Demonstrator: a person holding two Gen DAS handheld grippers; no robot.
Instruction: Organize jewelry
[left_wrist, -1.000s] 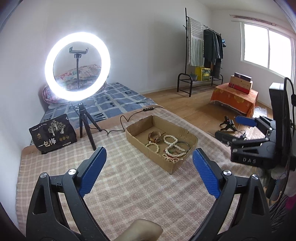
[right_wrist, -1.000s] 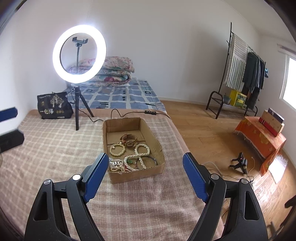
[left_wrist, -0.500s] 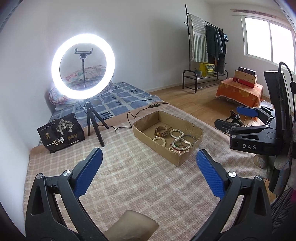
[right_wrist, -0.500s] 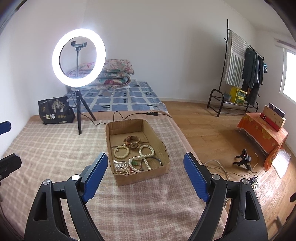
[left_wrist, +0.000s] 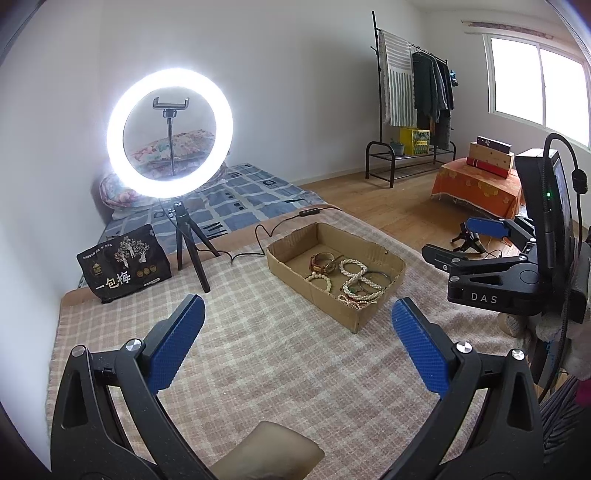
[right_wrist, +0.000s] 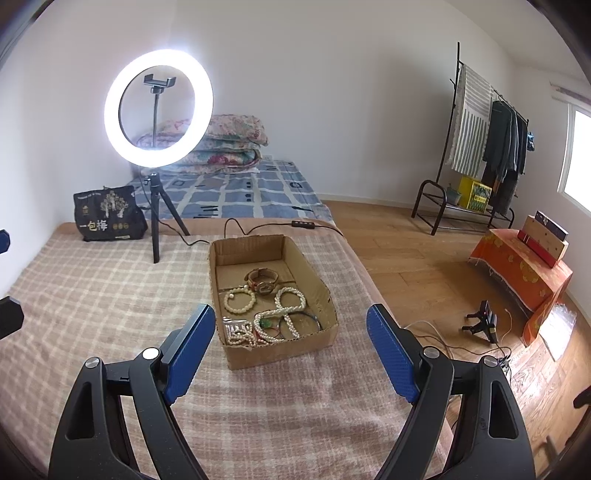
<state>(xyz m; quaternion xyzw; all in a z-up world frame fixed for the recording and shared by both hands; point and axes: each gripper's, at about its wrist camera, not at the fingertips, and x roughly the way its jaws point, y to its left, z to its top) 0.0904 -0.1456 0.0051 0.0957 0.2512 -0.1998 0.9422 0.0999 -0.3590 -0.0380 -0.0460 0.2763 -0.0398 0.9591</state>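
An open cardboard box (left_wrist: 310, 291) (right_wrist: 280, 350) lies on the checked blanket. Inside it are a pearl necklace (left_wrist: 351, 266) (right_wrist: 291, 299), a bead bracelet (left_wrist: 320, 280) (right_wrist: 240, 301), a watch (left_wrist: 323, 260) (right_wrist: 264, 282) and a dark bangle (left_wrist: 376, 277) (right_wrist: 299, 321). My left gripper (left_wrist: 297, 301) hovers over the blanket short of the box, open and empty. My right gripper (right_wrist: 291, 308) is open just before the box's near wall, also empty. In the left wrist view the right gripper (left_wrist: 447, 238) shows at the right.
A lit ring light (left_wrist: 170, 129) (right_wrist: 159, 107) on a tripod stands behind the box. A black printed bag (left_wrist: 123, 262) (right_wrist: 105, 214) sits at the far left. A cable with a controller (left_wrist: 310, 212) (right_wrist: 303, 223) runs past the box. The blanket's right edge drops to the wooden floor (right_wrist: 424, 266).
The left gripper's jaws have spread slightly wider, and its view has drifted a little, so the box sits further right in it. The right gripper has kept still.
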